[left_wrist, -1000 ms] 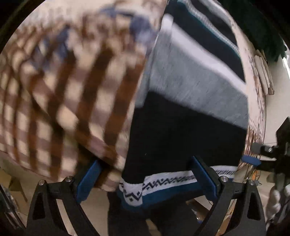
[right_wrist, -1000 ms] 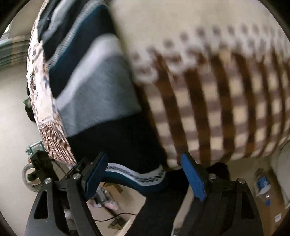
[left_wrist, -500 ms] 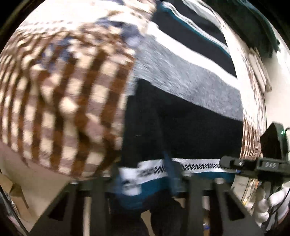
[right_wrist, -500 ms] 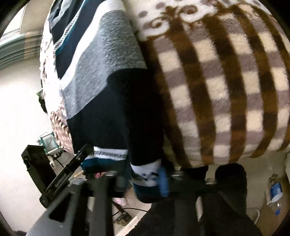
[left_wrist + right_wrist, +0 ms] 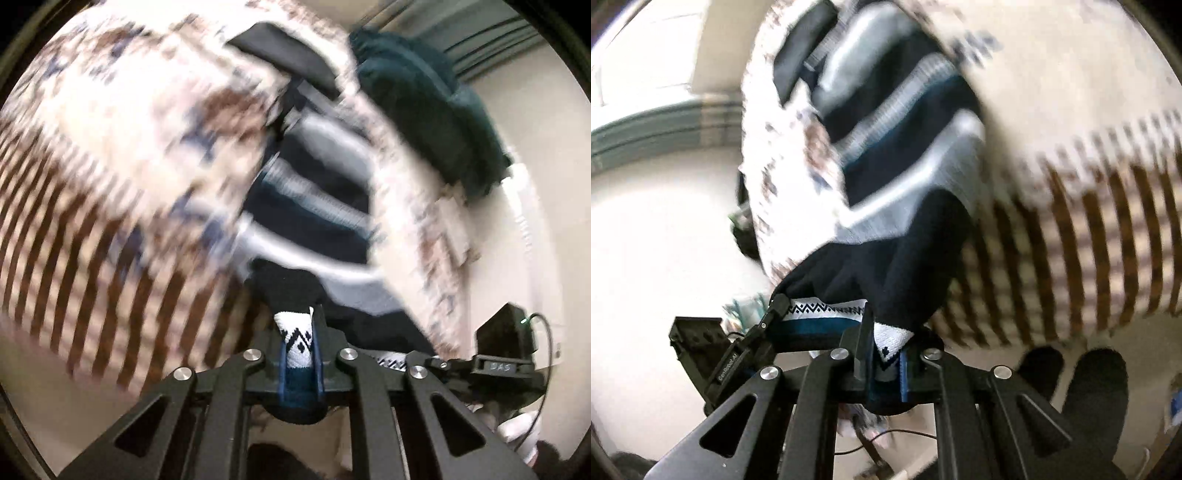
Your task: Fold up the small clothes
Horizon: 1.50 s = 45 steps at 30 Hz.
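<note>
Striped sweater (image 5: 306, 206): patterned hem pinched in left gripper (image 5: 300, 345) and right gripper (image 5: 882, 347) (both clamped), body trailing over checked fleece blanket (image 5: 92, 206).

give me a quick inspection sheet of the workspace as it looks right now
surface: fleece blanket, cream on top with a brown check band along its hanging edge; motion-blurred
job's things: dark striped knit garment lying on the blanket, its patterned white and teal hem lifted at the near edge
clutter: dark green fabric heap at the far end; black flat object beyond the garment, unidentifiable
grippers: left hand-held gripper shut on the hem; right hand-held gripper shut on the hem beside it
cables: a thin black cable curling by the other gripper's body; another on the floor
surroundings: pale wall, beige floor, too blurred for more
</note>
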Motion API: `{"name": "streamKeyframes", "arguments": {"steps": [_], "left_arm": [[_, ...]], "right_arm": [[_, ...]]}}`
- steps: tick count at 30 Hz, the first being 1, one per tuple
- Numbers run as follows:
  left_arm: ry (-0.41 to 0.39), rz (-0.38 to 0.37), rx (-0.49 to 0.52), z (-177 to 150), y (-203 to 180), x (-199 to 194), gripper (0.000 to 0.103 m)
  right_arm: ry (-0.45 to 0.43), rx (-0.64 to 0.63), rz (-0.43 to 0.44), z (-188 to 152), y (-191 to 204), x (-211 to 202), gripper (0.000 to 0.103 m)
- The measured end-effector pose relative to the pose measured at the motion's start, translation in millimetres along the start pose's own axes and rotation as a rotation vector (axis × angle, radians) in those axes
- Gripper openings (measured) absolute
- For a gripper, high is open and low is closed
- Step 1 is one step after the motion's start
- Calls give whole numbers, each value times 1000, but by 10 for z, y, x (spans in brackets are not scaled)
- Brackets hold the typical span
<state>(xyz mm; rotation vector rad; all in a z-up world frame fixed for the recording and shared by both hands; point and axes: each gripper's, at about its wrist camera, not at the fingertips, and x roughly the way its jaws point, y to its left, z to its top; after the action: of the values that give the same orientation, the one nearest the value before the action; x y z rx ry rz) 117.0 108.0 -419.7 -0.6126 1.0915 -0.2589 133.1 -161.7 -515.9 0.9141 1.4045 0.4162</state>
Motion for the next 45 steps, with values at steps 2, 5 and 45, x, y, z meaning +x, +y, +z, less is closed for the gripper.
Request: {"name": "streamKeyframes", "arguments": {"steps": [2, 5, 45], "left_arm": [[-56, -41, 33, 371, -167, -23, 8], [-121, -57, 90, 843, -303, -17, 8], [-62, 215, 91, 3733, -150, 2324, 67]], "right_arm": [[-42, -17, 24, 202, 213, -99, 10], [-120, -55, 33, 647, 468, -281, 10], [-129, -319, -284, 4785, 820, 959, 70]]}}
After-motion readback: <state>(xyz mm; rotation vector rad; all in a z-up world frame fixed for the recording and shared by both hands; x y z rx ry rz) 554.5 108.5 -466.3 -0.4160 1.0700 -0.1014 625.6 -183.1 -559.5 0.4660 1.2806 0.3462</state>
